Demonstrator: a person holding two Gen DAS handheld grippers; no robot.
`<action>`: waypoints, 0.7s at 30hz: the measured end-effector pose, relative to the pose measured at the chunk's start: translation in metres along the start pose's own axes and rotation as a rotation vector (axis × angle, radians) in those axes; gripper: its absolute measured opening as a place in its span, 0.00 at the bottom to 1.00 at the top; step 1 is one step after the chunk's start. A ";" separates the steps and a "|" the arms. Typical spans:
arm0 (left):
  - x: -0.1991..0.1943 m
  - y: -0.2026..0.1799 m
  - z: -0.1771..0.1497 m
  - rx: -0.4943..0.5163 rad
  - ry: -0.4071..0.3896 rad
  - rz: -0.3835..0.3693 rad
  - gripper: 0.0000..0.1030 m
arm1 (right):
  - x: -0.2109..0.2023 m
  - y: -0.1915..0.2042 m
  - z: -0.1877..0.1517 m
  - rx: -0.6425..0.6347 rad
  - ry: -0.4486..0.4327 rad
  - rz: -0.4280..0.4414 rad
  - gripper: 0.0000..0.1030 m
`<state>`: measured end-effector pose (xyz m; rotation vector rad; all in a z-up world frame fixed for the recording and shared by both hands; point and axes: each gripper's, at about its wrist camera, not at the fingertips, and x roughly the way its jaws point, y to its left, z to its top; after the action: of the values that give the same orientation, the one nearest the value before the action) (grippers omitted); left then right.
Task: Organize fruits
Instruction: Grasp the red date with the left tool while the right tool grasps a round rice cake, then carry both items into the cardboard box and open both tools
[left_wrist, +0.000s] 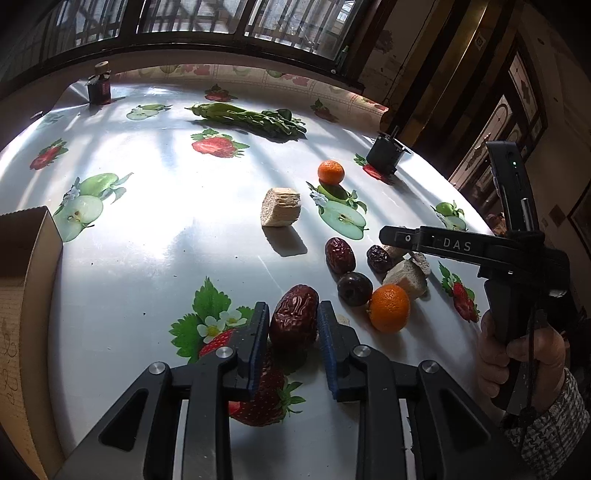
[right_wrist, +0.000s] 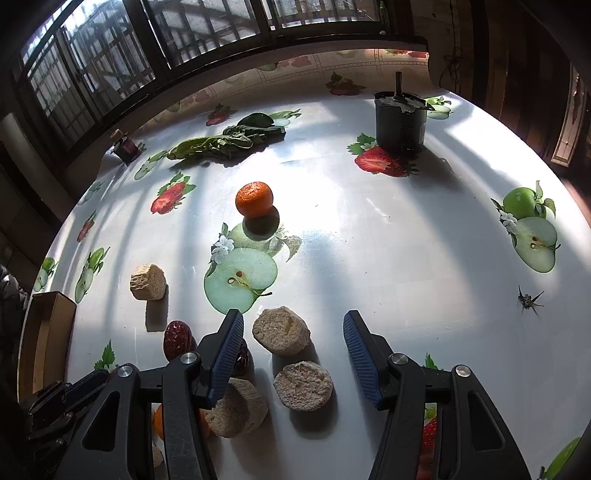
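Observation:
In the left wrist view my left gripper (left_wrist: 293, 325) is shut on a wrinkled red date (left_wrist: 294, 316), held just above the table. To its right lie two more dates (left_wrist: 340, 254), a dark plum (left_wrist: 354, 288), an orange (left_wrist: 389, 308) and a beige cake piece (left_wrist: 406, 278). Another orange (left_wrist: 331, 172) sits farther back. My right gripper (right_wrist: 293, 332) is open above the table, with a round beige cake (right_wrist: 281, 330) between its fingers and another (right_wrist: 303, 385) just below. A date (right_wrist: 178, 339) lies left of its left finger. The far orange (right_wrist: 254, 198) also shows there.
A cardboard box (left_wrist: 26, 280) stands at the table's left edge. A beige block (left_wrist: 280, 211) sits mid-table. Leafy greens (left_wrist: 251, 118) lie at the back, with a small bottle (left_wrist: 99, 86) at the far left and a black container (right_wrist: 400, 122) at the far right.

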<state>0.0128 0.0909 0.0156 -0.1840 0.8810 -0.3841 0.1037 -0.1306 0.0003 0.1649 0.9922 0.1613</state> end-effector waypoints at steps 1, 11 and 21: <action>0.000 -0.002 0.000 0.011 -0.003 0.001 0.24 | 0.002 0.000 0.001 0.002 0.001 -0.003 0.48; 0.007 -0.004 -0.001 0.001 -0.004 -0.008 0.45 | -0.012 0.009 -0.004 0.008 -0.024 0.005 0.31; -0.010 -0.006 -0.004 -0.037 -0.034 -0.027 0.22 | -0.067 0.035 -0.021 -0.029 -0.075 0.039 0.31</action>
<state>0.0029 0.0888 0.0223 -0.2365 0.8535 -0.3890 0.0482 -0.1097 0.0516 0.1625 0.9117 0.2032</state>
